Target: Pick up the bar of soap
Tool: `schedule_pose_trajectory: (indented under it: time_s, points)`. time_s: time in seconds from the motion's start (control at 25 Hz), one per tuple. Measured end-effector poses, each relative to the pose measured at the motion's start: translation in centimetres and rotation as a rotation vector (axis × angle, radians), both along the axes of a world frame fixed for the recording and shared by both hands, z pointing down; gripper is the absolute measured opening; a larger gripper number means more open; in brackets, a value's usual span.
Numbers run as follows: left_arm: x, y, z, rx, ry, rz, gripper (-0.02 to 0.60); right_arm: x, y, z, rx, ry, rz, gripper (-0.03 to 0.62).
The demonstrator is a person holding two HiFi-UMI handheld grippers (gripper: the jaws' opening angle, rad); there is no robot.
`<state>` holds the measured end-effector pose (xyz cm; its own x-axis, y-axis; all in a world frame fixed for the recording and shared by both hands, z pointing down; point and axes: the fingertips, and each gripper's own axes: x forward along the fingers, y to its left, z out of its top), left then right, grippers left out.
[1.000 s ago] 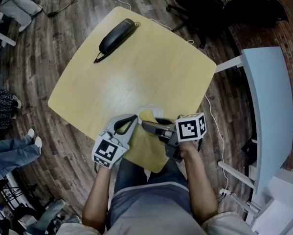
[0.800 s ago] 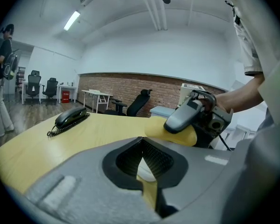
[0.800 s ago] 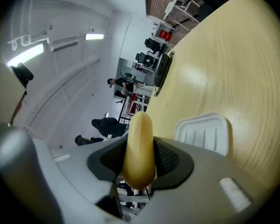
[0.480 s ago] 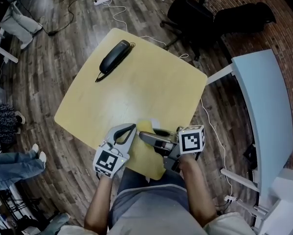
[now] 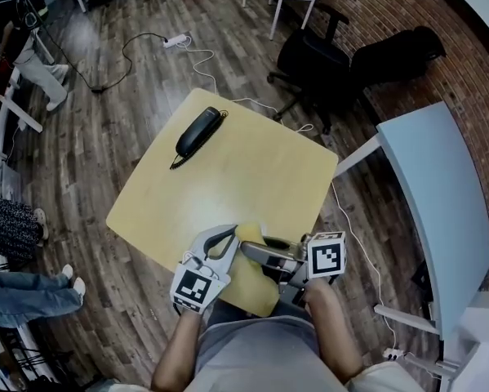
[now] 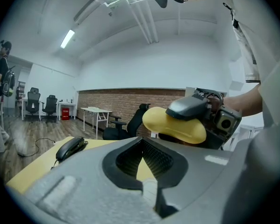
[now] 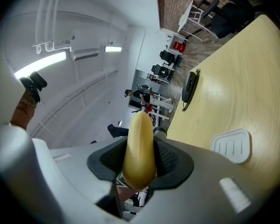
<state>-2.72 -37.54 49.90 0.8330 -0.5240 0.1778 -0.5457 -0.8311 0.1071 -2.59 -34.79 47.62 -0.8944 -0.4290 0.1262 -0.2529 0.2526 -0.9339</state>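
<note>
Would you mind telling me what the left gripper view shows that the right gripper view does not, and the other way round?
Only the left gripper view shows the right gripper from the side, clamped on the yellow soap, and the left gripper's own jaws with nothing between them. Only the right gripper view shows the white soap dish lying empty on the table, and the soap edge-on. Both show the soap, the black telephone handset and the table.

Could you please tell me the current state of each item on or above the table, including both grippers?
bar of soap, held above the table
right gripper, shut on the bar of soap
left gripper, shut, empty
soap dish, empty, flat on the table
telephone handset, lying near the table's far corner
</note>
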Motion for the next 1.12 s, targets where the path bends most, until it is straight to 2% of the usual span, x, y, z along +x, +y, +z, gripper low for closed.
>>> schedule_pose_trajectory:
  time_s: [0.2, 0.72, 0.92, 1.12]
  points:
    - [0.8, -0.9, -2.4, 0.041, -0.001, -0.01, 0.003, 0.5, -0.2, -2.3, 0.031, -0.014, 0.011, 0.153]
    - [-0.1, -2.9, -9.1, 0.15, 0.027, -0.054, 0.003, 0.8, -1.4, -8.7, 0.134, -0.073, 0.054, 0.153]
    - [-0.1, -3.0, -11.6, 0.193, 0.047, -0.053, 0.003, 0.8, -1.8, -11.2, 0.172, -0.144, 0.082, 0.153]
    - [-0.5, -3.0, -12.2, 0.196, 0.032, -0.059, 0.003, 0.8, -1.7, -12.2, 0.2, -0.144, 0.093, 0.153]
